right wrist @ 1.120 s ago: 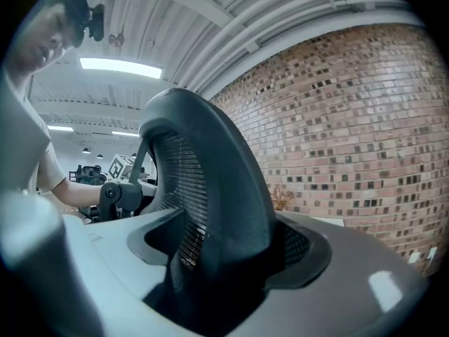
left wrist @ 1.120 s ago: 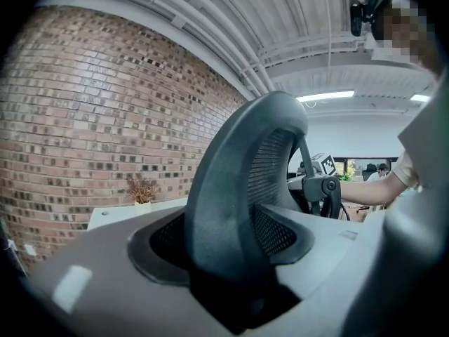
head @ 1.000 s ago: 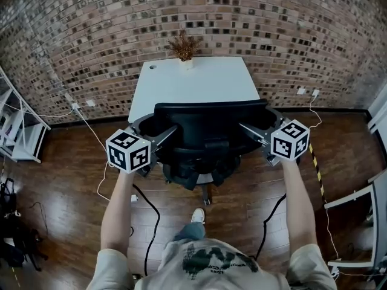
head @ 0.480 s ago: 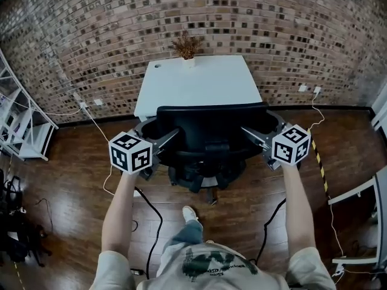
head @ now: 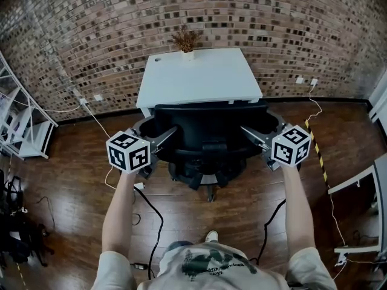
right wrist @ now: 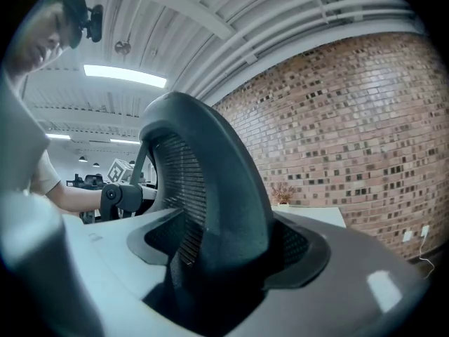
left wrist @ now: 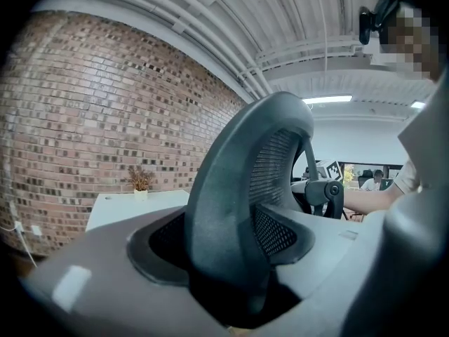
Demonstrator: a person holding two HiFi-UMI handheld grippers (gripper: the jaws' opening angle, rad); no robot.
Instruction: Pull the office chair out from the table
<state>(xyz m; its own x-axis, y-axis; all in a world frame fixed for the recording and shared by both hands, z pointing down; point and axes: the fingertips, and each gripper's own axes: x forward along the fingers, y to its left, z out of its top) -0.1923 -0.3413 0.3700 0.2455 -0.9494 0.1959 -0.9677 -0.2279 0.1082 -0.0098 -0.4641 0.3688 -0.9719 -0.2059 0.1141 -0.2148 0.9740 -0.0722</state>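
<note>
Office chair at near edge of desk, held on both sides.
L→R: left hand-held gripper clamped on left rim of backrest; backrest's long axis runs crosswise btw. the two, so chair lies ahead & inboard of each; right hand-held gripper clamped on right rim, neither nearer. Seat faces desk & brick wall, back toward person; pull wd. run straight toward person, both sides even to avoid swivel.
</note>
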